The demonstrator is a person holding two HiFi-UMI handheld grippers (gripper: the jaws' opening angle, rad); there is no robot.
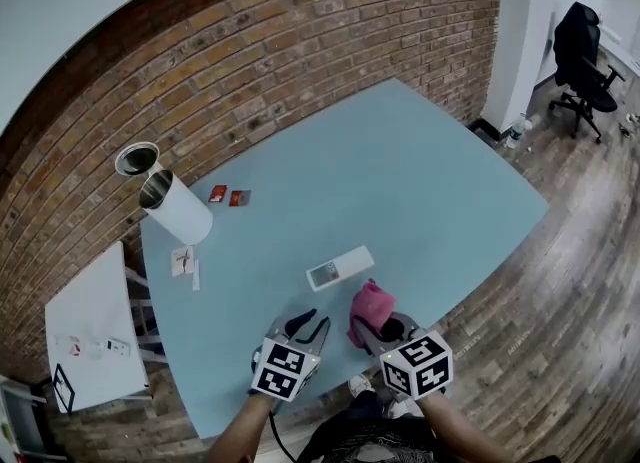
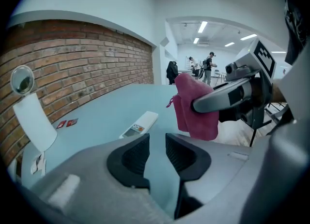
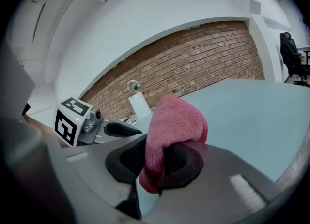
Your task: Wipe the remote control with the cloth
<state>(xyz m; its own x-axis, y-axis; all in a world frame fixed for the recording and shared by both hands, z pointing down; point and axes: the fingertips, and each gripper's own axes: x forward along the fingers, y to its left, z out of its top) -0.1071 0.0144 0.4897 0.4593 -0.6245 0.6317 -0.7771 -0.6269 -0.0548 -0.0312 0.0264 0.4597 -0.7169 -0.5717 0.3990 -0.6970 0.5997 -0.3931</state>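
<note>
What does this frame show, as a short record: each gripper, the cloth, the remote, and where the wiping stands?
left gripper: open, nothing between its jaws
right gripper: shut on the cloth
cloth: pink, bunched, apart from the remote
remote: white, lying flat on the table, just ahead of both grippers
table: light blue
wiping: cloth not yet on the remote

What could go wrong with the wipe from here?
1. The remote control lies loose on the table. The left gripper is open and empty, so a wipe may just push it along.
2. The right gripper holds the cloth bunched in one pinch; dragging it could pull it out of the jaws.
</note>
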